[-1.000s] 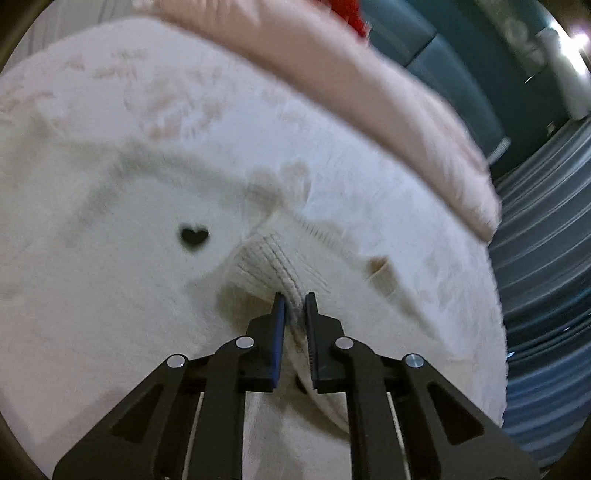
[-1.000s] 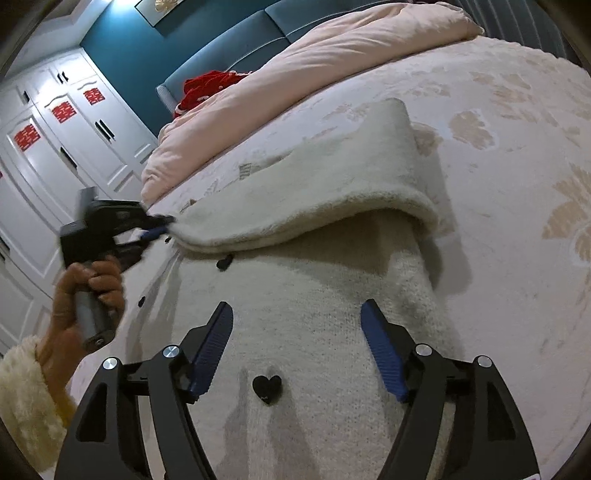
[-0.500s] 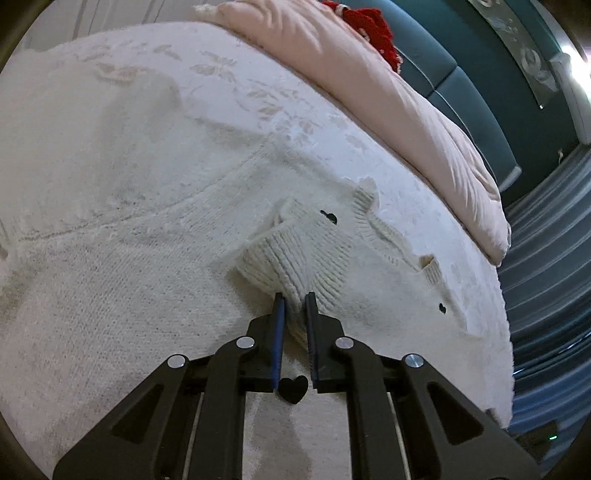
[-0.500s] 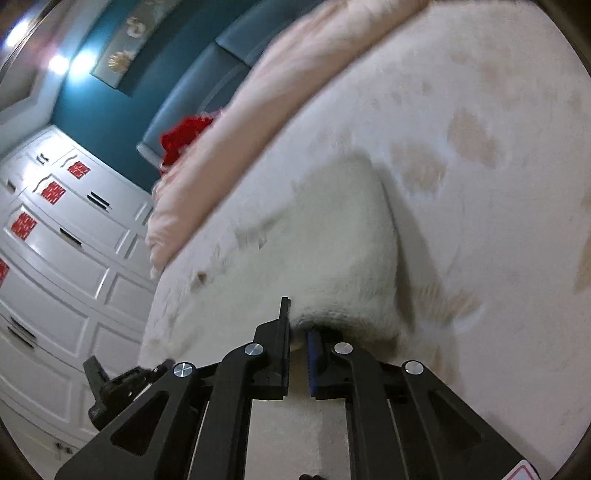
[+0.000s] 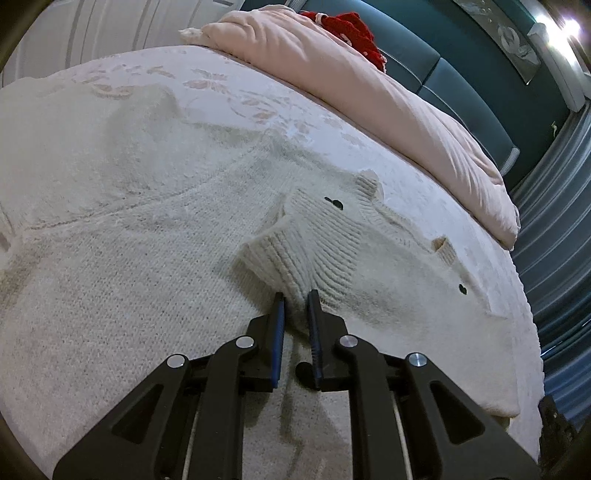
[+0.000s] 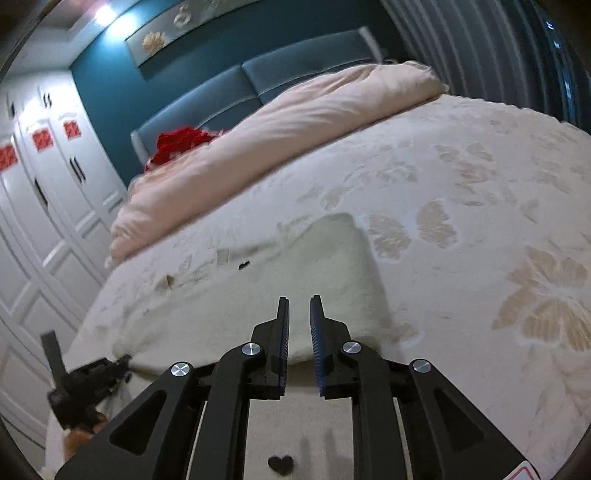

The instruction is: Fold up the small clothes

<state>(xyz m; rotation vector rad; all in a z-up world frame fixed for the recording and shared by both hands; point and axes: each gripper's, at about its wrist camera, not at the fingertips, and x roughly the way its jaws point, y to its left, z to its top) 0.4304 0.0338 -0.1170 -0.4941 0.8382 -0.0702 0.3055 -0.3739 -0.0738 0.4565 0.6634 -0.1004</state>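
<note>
A cream knit cardigan (image 5: 140, 236) with small black heart buttons lies spread on the bed. Its ribbed cuff (image 5: 303, 251) is folded over onto the body, and my left gripper (image 5: 295, 299) is shut on that cuff's edge. In the right wrist view the same cardigan (image 6: 325, 266) has a folded layer lying over it, and my right gripper (image 6: 299, 306) is shut on the near edge of that fold. A black heart button (image 6: 280, 463) shows on the fabric below the right gripper. The left gripper (image 6: 85, 384) also shows at the lower left of the right wrist view.
The bed has a cream floral bedspread (image 6: 498, 206). A pink duvet (image 5: 369, 85) lies rolled along the teal headboard (image 6: 295, 74), with a red garment (image 5: 351, 29) on it. White wardrobe doors (image 6: 44, 206) stand to the left, and striped curtains (image 5: 554, 229) hang beside the bed.
My right gripper went from wide open to shut on the folded edge of the cardigan. My left gripper kept hold of the cuff and carried it over onto the cardigan's body.
</note>
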